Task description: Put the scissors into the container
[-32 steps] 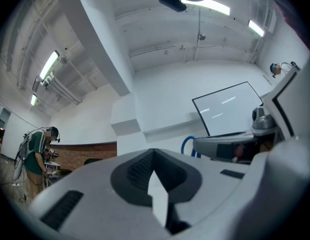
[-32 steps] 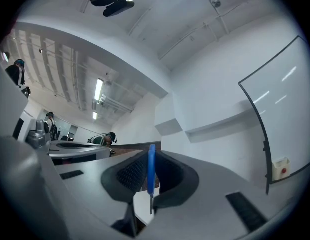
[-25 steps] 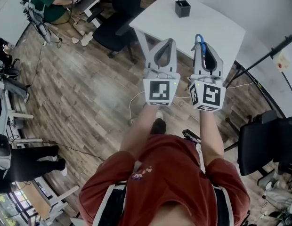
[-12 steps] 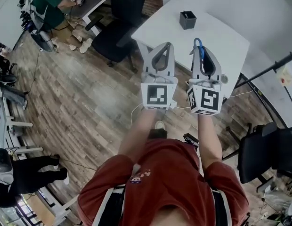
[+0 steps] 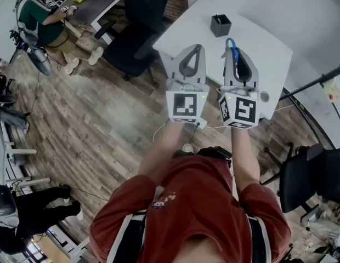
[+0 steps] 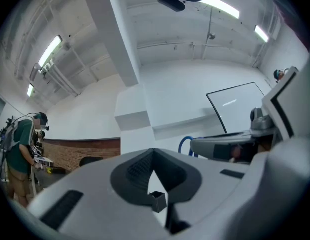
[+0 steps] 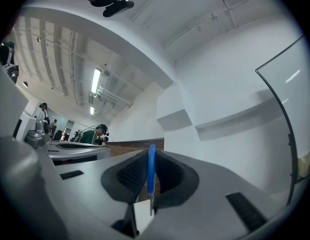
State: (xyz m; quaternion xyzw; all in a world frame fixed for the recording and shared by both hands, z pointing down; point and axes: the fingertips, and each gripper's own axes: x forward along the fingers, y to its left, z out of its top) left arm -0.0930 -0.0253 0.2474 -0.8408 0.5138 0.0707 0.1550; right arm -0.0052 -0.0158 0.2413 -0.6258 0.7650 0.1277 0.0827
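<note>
One R tool [image 5: 236,52], clamped on scissors [image 5: 230,43]

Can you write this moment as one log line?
right gripper: shut on scissors | left gripper: shut, empty | container: on white table

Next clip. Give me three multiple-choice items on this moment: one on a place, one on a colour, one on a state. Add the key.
1. Where does the container stand?
A. on the white table
B. in a person's hand
C. inside a drawer

2. What colour is the handle of the scissors in the right gripper?
A. red
B. yellow
C. blue

3. What state is the left gripper in?
A. wide open
B. shut, with nothing in it
C. shut on the scissors

Key:
1 A: the head view shows it on the tabletop, ahead of both grippers.
2 C: a blue handle stands between the right gripper's jaws.
3 B: its jaws meet, with nothing between them.
</note>
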